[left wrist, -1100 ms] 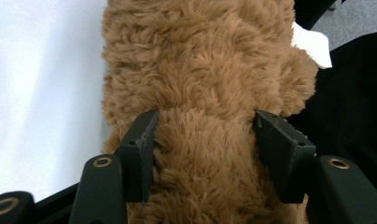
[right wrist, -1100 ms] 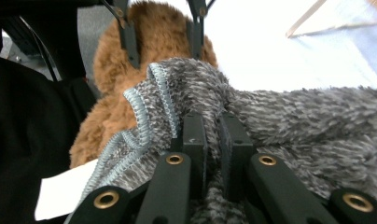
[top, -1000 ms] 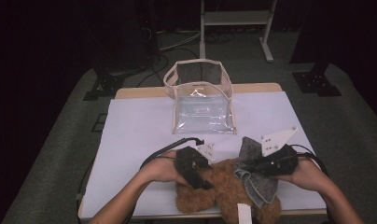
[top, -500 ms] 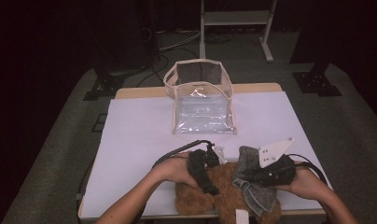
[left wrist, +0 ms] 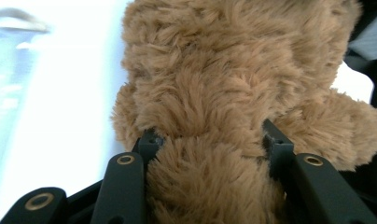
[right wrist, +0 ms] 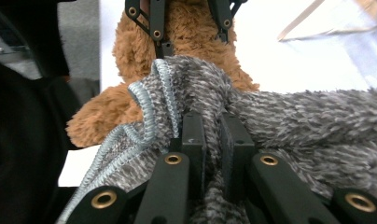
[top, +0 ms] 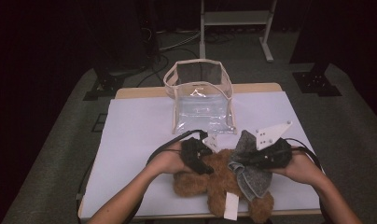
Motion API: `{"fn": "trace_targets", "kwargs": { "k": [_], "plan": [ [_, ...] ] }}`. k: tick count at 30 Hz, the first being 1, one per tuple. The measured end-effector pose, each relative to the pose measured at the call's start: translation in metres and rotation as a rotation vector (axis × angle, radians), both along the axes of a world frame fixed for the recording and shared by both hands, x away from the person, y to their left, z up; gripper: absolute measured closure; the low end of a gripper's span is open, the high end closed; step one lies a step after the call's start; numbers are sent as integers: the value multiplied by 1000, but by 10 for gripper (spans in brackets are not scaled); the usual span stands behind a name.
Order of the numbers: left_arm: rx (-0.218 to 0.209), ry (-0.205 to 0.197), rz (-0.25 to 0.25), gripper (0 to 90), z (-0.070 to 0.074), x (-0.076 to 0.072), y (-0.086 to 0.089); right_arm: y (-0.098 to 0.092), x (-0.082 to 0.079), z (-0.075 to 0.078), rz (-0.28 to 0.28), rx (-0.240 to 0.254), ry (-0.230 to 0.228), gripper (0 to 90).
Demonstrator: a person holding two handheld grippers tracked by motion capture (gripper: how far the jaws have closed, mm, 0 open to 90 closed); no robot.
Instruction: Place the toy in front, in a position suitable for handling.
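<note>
Nearest you, at the front edge of the worktop (top: 130, 140), lies the brown teddy bear (top: 210, 179), with a white tag (top: 231, 206) hanging off it toward you. Your left tool (top: 199, 156) is on the bear's left side. Its jaws have just been closing, and in the left gripper view the 2 black tips sink into the plush fur (left wrist: 214, 121) on either side of a thick fold, so you have hold of the bear with the jaws still fairly wide apart.

Your right tool (top: 252, 161) comes in from the right, with its grey three-cornered plate (top: 272, 133) standing up above it. In the right gripper view its jaws sit nearly together, pinched on a bunch of the grey knitted garment (right wrist: 289, 112); the garment's pale blue ribbed edge (right wrist: 147, 107) curls off to the left of the jaws. The garment (top: 252, 172) drapes over the bear's right side, touching it, and part of it rises toward the plate. In that same view the left tool (right wrist: 191, 28) shows beyond, gripping the bear (right wrist: 191, 46).

Farther back, well apart from the bear, an open clear plastic pouch with beige trim (top: 200, 100) stands upright on the white sheet near the worktop's far edge.
</note>
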State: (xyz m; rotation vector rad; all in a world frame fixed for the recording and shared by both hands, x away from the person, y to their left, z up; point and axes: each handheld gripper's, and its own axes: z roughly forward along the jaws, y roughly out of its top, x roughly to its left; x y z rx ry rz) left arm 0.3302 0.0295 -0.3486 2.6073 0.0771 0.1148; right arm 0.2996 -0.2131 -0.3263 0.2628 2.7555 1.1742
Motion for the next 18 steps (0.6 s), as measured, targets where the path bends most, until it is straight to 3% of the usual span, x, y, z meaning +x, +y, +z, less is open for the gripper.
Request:
{"fn": "trace_targets", "kwargs": {
  "k": [2, 4, 7, 9, 13, 18],
  "plan": [
    [10, -63, 17, 544, 5, 3, 5, 4, 6, 4, -12, 9, -4, 811],
    [15, -87, 19, 535, 6, 2, 7, 6, 13, 7, -13, 21, -10, 811],
    [23, -65, -2, 501, 2, -1, 10, 11, 22, 8, -8, 36, 8, 811],
    [22, -37, 12, 458, -2, -2, 13, 16, 25, 5, -2, 33, 17, 811],
    [-4, -6, 24, 349, -6, -4, 21, 24, 17, -8, 30, -23, 33, 813],
    [-60, 17, 12, 327, 0, -12, 34, 17, 5, -18, 37, -4, 59, 816]
  ]
}}
